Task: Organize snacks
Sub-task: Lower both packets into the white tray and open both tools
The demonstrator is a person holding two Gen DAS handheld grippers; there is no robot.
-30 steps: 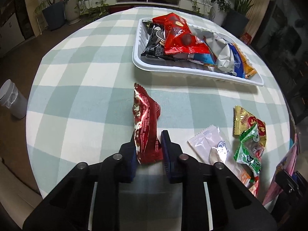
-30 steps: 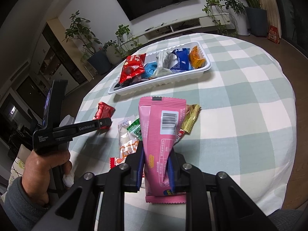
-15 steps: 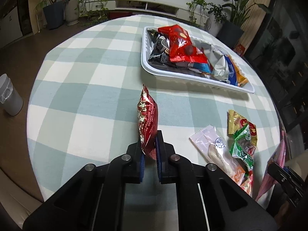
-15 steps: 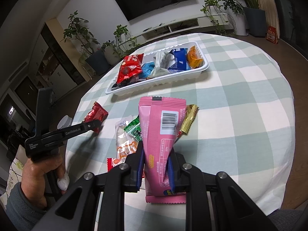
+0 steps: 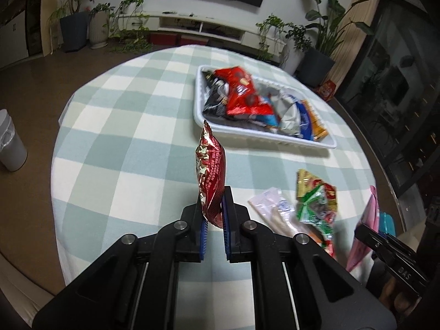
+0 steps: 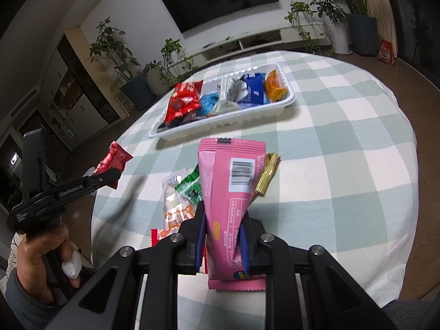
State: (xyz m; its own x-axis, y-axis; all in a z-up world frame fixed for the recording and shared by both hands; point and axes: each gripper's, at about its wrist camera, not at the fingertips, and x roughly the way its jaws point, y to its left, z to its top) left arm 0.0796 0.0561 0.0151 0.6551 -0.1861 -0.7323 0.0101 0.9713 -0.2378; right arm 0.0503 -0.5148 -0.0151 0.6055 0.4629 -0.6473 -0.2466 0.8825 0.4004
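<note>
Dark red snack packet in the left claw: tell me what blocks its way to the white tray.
Nothing visible: only bare checked tablecloth lies between the dark red snack packet and the white tray, though the tray is already crowded.

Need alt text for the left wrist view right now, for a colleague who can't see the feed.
The left gripper holds a dark red star-print snack packet upright between its fingers, lifted above a round table with a green-and-white checked cloth. Beyond it sits a white tray full of snack packets; more loose snacks lie to the right.
</note>
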